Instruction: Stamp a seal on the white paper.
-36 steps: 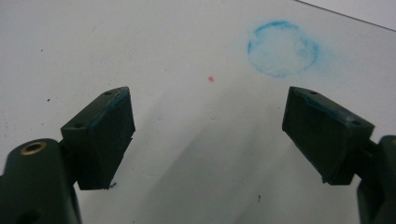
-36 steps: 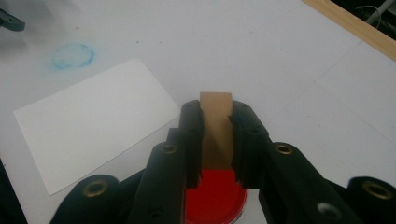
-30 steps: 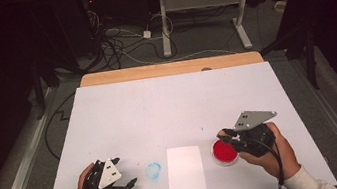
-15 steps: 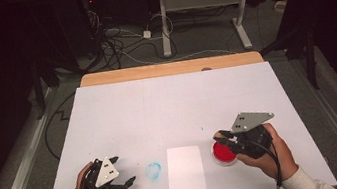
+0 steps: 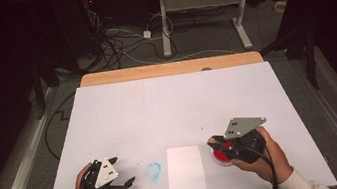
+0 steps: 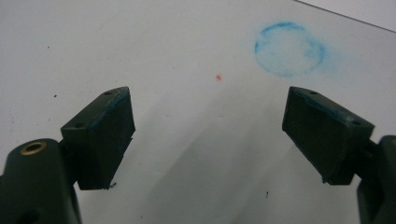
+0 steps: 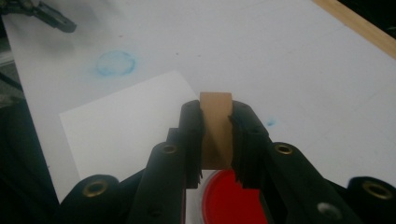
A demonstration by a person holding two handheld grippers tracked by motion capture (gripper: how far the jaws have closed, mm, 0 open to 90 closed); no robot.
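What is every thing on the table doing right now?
Left gripper: open, holding nothing.
Right gripper: shut on the wooden block.
Wooden block: upright, clamped between the jaws, above the red ink pad.
Red ink pad: uncovered.
White paper: flat, blank.
Blue ring mark: smudged on the table.

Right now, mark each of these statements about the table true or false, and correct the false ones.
1. The right gripper is shut on a tan block. True.
2. The left gripper holds the sheet of paper. False: its fingers stand apart with nothing between them, over the bare table.
3. A red ink pad lies under the right gripper. True.
4. The blue ring stain is on the sheet of paper. False: it is on the table, to the sheet's left in the high view.
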